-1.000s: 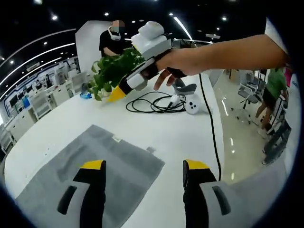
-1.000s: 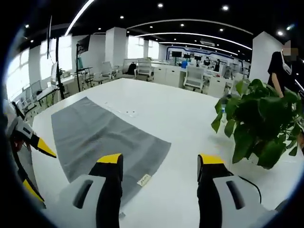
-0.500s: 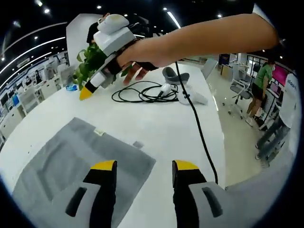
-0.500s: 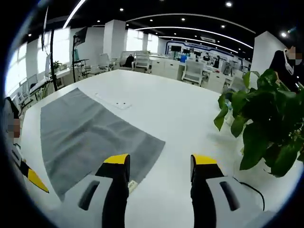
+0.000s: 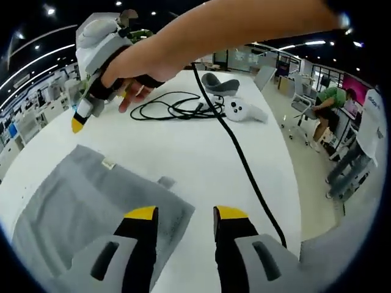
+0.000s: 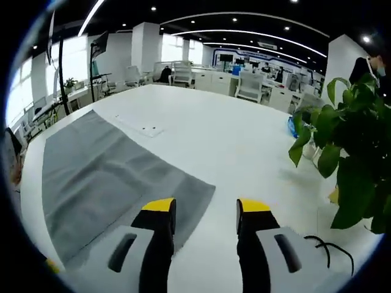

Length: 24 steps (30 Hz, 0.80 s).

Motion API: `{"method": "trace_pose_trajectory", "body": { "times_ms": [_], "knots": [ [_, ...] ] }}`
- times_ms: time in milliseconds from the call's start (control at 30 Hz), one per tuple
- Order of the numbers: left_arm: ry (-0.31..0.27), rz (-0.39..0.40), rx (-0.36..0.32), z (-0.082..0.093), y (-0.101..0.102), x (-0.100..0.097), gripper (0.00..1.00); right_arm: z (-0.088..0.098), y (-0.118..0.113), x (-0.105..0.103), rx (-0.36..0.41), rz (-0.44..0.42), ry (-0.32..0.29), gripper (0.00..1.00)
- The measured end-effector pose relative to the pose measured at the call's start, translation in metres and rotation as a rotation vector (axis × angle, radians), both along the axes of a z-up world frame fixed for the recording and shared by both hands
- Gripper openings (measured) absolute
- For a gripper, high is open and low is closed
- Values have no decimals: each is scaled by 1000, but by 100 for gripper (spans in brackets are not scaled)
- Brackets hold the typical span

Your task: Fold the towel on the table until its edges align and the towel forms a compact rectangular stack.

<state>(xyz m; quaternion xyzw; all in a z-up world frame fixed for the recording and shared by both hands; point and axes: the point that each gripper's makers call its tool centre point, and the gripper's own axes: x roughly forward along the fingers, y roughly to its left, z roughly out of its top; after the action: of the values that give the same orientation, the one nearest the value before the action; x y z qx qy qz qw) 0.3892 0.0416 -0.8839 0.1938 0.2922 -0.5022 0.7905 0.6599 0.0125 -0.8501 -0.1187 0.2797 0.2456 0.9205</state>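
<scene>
Over the last second both grippers have lowered toward the grey towel [image 6: 110, 177] lying flat and unfolded on the white table [image 6: 232, 140], left gripper [image 5: 183, 212] and right gripper [image 6: 205, 204] narrowing but apart, apparently gripping nothing, so folding has not begun.

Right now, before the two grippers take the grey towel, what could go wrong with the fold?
1. The flat grey cloth towel lies near the edge of the white table; a pull might drag it off.
2. The black cable runs beside the towel's corner, so the open left gripper could snag it.
3. The open right gripper may catch only one layer at the corner.
</scene>
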Motion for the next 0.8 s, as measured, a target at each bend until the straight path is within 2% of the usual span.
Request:
{"method": "trace_pose_trajectory", "body": {
  "times_ms": [300,467,567,700,800],
  "knots": [
    [4,-14,22,-12,-5,5,34,-31,11,14,-56,31,42,34],
    [4,-36,76,-24,0,4,32,-38,18,12,-58,28,60,32],
    [5,-55,109,-32,2,0,31,-49,15,16,-84,22,65,31],
    [9,-41,101,-31,1,1,29,-47,15,22,-62,6,61,29],
    [15,-22,88,-31,-1,4,24,-54,14,22,-56,-3,86,28]
  ]
}}
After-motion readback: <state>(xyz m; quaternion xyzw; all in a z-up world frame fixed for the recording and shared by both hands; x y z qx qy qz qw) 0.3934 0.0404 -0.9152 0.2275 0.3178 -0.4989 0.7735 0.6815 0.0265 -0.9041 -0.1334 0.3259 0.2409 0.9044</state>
